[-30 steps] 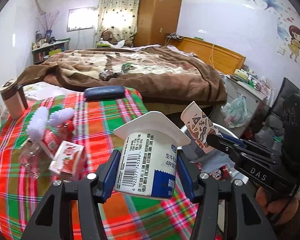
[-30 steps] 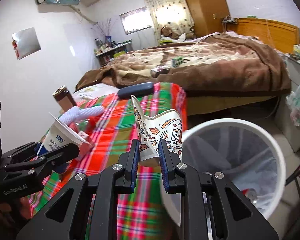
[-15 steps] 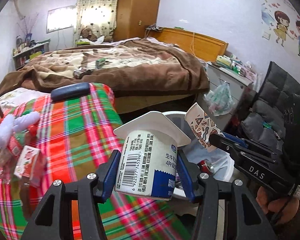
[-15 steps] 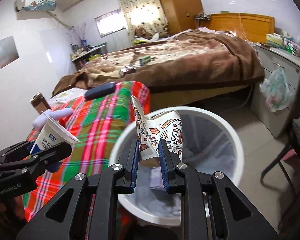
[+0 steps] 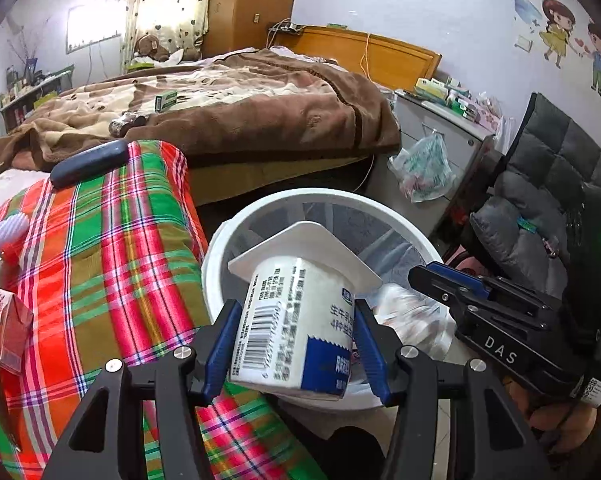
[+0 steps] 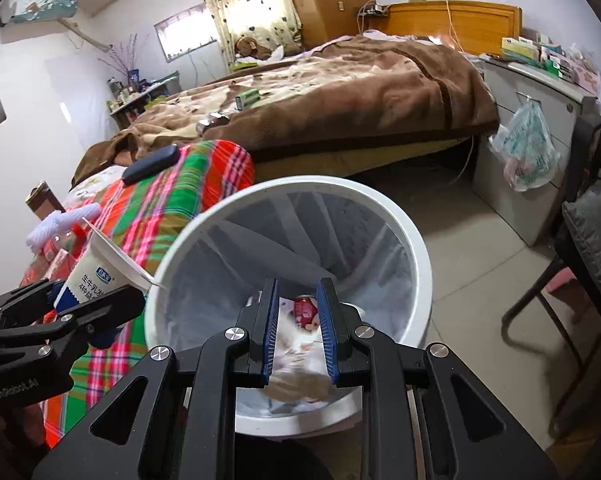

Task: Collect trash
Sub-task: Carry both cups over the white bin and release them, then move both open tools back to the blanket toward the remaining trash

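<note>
Bed [image 6: 340,92]: brown blanket, behind everything.
Plaid cloth [image 5: 112,264]: left of the bin, touching its rim.
Bin [image 6: 414,248]: white, trash inside.
Yogurt cup [image 5: 296,320]: over the bin's near rim, pinched by the left gripper [image 5: 296,344].
Right gripper [image 6: 296,328]: above the bin, jaws slightly apart, nothing between.

Blurred trash [image 6: 300,360] inside bin [image 6: 412,240]

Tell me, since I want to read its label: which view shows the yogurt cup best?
Left wrist view: the yogurt cup fills the centre, barcode and print facing the camera. The right wrist view shows it small, at the left edge.
</note>
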`<state>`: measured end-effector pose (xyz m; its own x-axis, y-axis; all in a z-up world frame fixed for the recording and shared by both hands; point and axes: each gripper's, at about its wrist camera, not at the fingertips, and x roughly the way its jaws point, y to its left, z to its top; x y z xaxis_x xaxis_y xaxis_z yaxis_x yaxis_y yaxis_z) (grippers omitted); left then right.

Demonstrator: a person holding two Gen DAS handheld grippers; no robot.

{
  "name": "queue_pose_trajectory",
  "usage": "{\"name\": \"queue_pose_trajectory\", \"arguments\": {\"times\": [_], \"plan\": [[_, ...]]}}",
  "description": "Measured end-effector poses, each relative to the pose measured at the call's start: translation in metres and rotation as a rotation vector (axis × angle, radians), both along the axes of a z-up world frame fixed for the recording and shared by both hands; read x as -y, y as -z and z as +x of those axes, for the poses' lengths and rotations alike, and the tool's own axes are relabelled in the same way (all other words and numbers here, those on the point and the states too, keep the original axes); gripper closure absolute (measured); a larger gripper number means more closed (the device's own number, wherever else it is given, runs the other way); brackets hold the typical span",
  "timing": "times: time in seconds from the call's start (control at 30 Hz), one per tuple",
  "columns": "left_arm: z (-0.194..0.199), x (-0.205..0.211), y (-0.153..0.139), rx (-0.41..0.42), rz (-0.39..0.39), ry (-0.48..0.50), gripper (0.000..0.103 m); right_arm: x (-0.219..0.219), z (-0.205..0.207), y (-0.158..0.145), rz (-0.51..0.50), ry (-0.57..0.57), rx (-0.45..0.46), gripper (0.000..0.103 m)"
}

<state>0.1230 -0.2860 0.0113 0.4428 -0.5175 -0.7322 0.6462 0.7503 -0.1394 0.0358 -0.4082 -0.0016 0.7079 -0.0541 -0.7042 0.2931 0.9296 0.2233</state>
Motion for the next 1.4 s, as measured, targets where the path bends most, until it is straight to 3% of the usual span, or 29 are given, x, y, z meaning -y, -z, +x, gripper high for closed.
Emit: {"name": "queue_pose_trajectory", "arguments": {"times": [0.13, 0.2, 0.8, 0.93, 1.1, 1.17, 1.4], "plan": [[0.000, 0.003, 0.003, -0.015, 0.001, 0.002, 0.046, 0.005, -0.002, 0.001, 0.014, 0.014, -0.009, 0.082], [0.001, 0.002, 0.003, -0.016, 0.001, -0.008, 0.038, 0.005, -0.003, 0.000, 0.002, 0.018, -0.008, 0.082], [0.000, -0.043, -0.012, 0.008, -0.048, -0.083, 0.037, -0.011, -0.004, -0.008, 0.003, -0.006, 0.030, 0.081], [0.001, -0.061, -0.016, 0.022, -0.053, -0.118, 0.037, -0.019, -0.002, -0.010, -0.003, -0.025, 0.035, 0.068], [-0.001, -0.086, -0.019, 0.037, -0.059, -0.162, 0.037, -0.033, 0.000, -0.014, -0.005, -0.054, 0.047, 0.063], [-0.002, -0.096, -0.020, 0.050, -0.056, -0.184, 0.037, -0.038, 0.001, -0.015, -0.004, -0.065, 0.053, 0.056], [-0.005, -0.134, -0.021, 0.073, -0.047, -0.246, 0.037, -0.066, 0.009, -0.017, 0.000, -0.125, 0.063, 0.055]]}}
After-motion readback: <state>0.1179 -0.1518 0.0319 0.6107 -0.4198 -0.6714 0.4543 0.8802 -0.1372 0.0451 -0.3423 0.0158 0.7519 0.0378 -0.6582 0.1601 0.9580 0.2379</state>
